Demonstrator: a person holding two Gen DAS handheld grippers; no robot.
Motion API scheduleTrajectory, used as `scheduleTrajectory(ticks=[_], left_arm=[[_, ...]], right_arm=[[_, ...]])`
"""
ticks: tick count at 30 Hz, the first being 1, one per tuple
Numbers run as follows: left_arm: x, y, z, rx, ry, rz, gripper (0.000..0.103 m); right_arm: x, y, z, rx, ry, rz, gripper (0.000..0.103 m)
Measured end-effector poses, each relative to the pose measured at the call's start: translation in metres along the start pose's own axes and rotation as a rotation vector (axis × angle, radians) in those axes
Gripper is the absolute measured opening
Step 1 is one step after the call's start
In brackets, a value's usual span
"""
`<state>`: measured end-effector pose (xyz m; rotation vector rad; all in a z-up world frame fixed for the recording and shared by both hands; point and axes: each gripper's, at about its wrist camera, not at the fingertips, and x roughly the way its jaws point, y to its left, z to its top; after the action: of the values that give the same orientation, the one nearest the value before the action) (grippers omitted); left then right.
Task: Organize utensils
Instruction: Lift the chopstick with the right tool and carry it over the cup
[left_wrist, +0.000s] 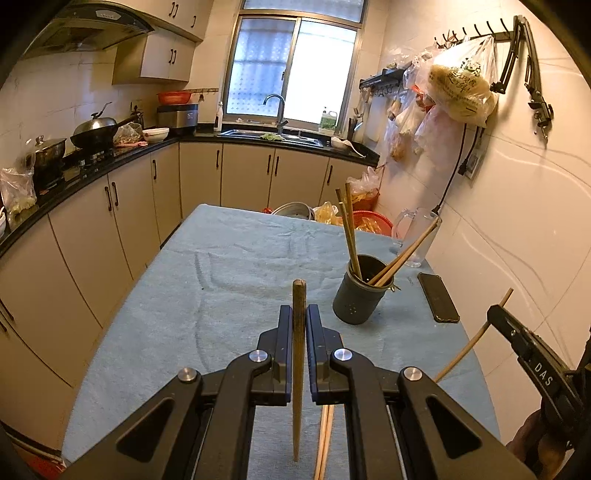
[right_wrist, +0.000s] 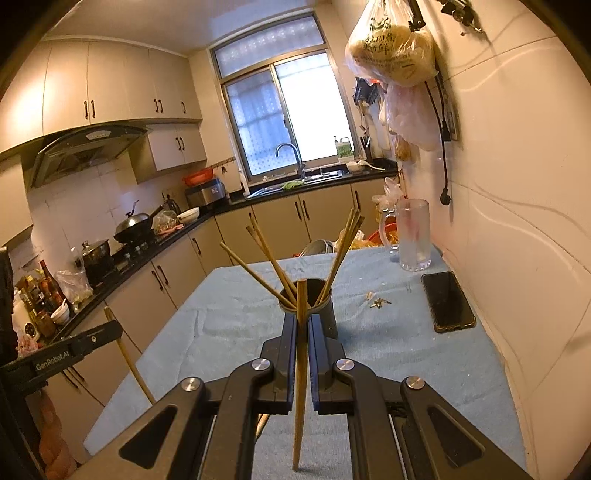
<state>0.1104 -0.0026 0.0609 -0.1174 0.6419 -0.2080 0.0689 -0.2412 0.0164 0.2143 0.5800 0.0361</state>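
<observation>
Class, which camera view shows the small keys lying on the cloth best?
The right wrist view: the keys lie in the open between the grey holder and the phone. In the left wrist view the holder hides nearly all of them.

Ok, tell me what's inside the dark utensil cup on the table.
Several wooden chopsticks stand in the dark utensil cup, leaning against its rim in different directions. Their lower ends and the cup's bottom are hidden by its wall.

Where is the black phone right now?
The phone lies flat on the blue tablecloth near the right-hand wall, right of the dark chopstick cup and just in front of the glass mug.
</observation>
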Motion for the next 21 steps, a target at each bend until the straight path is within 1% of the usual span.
scheduleTrajectory(ticks=[6, 10, 12, 15, 21], left_arm=[[-0.006, 0.0, 0.002, 0.003, -0.006, -0.001, 0.007], [-0.014, 0.007, 0.003, -0.025, -0.038, -0.018, 0.007], [-0.015, 0.01, 0.004, -0.028, -0.039, -0.01, 0.007], [-0.016, 0.014, 0.007, -0.043, -0.036, -0.023, 0.007], [-0.02, 0.012, 0.019, -0.035, -0.057, -0.024, 0.007]], right_arm=[[-0.005, 0.0, 0.006, 0.008, -0.022, 0.009, 0.007], [-0.008, 0.002, 0.01, 0.006, -0.036, 0.008, 0.007], [-0.008, 0.002, 0.012, 0.008, -0.041, 0.008, 0.007], [-0.011, 0.002, 0.016, 0.011, -0.052, 0.008, 0.007], [-0.01, 0.001, 0.026, 0.019, -0.068, 0.019, 0.007]])
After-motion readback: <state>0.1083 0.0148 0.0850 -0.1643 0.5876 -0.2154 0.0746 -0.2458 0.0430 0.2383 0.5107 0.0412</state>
